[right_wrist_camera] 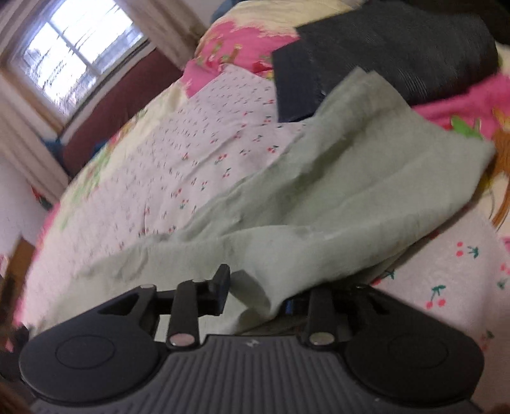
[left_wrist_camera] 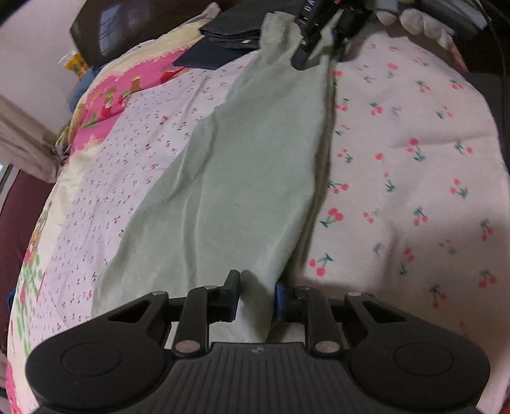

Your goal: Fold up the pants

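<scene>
Pale green pants (left_wrist_camera: 242, 165) lie stretched lengthwise over a bed with a cherry-print sheet (left_wrist_camera: 414, 165). My left gripper (left_wrist_camera: 256, 299) has its fingers on either side of the near end of the cloth, with a gap left between them. In the left wrist view my right gripper (left_wrist_camera: 314, 35) is at the far end, closed on the cloth. In the right wrist view the pants (right_wrist_camera: 334, 197) are creased and partly lifted, and my right gripper (right_wrist_camera: 255, 294) has cloth between its fingers; its right finger is hidden under the fabric.
Folded dark garments (left_wrist_camera: 236, 25) lie at the head of the bed, also in the right wrist view (right_wrist_camera: 382, 57). A pink printed quilt (left_wrist_camera: 121, 92) covers the left side. A window (right_wrist_camera: 73, 54) and dark red wall are beyond the bed. A gloved hand (left_wrist_camera: 420, 22) is at the far end.
</scene>
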`<state>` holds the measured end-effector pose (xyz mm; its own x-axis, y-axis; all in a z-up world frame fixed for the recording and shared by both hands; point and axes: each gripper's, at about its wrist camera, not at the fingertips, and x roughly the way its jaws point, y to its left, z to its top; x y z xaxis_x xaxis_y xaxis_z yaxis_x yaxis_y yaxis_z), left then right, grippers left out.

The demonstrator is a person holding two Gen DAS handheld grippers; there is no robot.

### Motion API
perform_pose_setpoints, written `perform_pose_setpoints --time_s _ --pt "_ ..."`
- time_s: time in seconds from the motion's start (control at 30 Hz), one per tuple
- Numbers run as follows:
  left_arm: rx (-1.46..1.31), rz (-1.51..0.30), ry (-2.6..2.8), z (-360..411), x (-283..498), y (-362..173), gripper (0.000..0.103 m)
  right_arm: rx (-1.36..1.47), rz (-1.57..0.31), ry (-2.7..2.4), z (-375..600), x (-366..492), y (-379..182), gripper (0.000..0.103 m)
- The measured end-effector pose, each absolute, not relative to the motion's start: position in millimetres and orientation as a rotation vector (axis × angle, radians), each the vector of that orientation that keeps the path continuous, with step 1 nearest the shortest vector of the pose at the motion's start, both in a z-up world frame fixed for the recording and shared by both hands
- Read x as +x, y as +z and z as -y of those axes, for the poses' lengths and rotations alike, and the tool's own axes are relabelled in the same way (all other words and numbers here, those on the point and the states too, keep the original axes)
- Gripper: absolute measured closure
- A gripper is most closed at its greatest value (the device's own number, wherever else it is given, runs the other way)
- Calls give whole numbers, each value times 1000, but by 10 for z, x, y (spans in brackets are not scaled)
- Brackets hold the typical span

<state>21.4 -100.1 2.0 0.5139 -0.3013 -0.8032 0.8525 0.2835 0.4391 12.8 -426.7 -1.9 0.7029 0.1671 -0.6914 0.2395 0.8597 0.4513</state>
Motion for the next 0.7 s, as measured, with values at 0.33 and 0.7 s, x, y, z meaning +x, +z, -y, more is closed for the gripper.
perform_pose_setpoints --time_s 0.33,0.7 --pt "993 -633 -880 948 73 192 56 455 -821 -53 4111 -130 104 54" --pt "910 -558 -908 1387 94 78 43 801 -600 -307 4852 -601 36 54"
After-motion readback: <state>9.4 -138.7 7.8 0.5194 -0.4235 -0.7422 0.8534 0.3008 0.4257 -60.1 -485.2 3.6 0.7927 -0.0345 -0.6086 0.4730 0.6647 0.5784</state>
